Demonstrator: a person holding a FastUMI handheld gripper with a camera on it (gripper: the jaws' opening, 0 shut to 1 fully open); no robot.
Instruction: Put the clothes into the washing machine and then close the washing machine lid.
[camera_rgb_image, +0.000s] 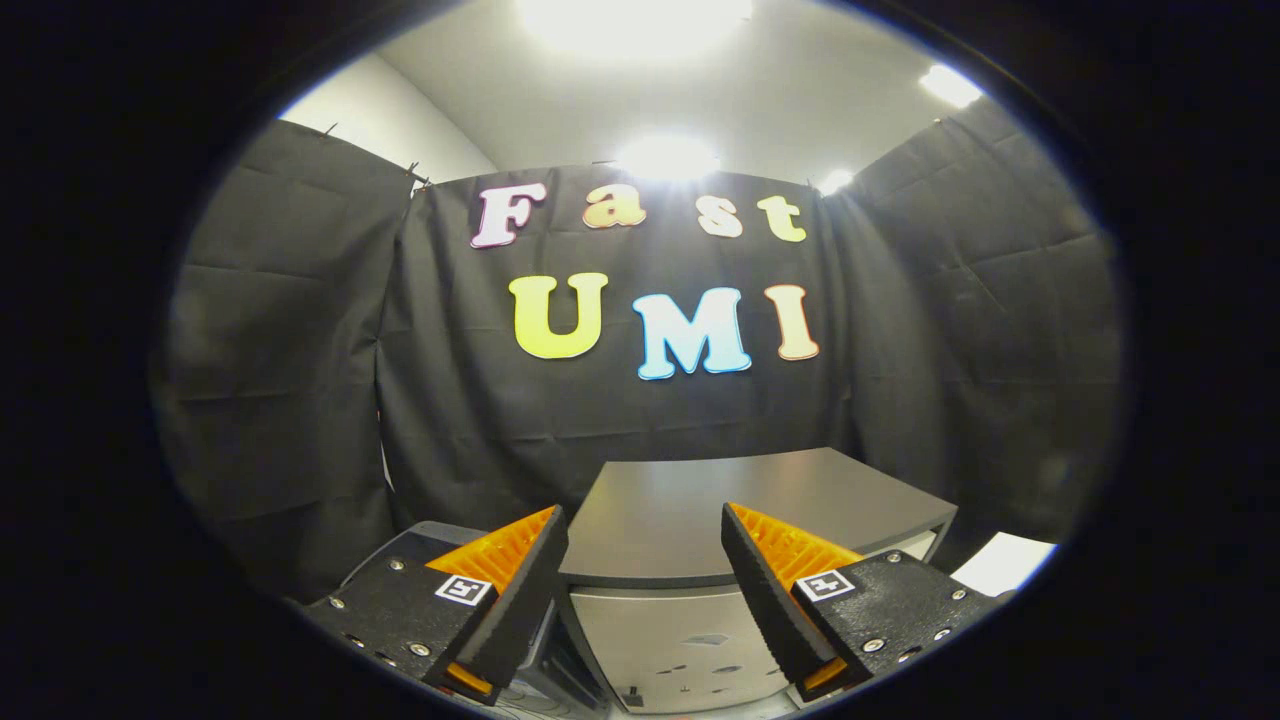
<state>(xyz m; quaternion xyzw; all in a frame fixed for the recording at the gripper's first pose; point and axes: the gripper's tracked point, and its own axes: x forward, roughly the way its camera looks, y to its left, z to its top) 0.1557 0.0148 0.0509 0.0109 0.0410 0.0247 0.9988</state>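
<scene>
My gripper (645, 525) is open, with a wide gap and nothing between its fingers. Just ahead of the fingers stands a box-shaped washing machine (700, 500) with a flat grey lid on top, lying shut, and a pale front panel (680, 650) below it. The gripper is held a little above and in front of the machine's front edge. I see no clothes.
Black cloth walls close the booth behind and on both sides of the machine. A white flat thing (1005, 562) lies low to the right of the machine. A dark object (430, 540) sits beside the machine behind the left finger.
</scene>
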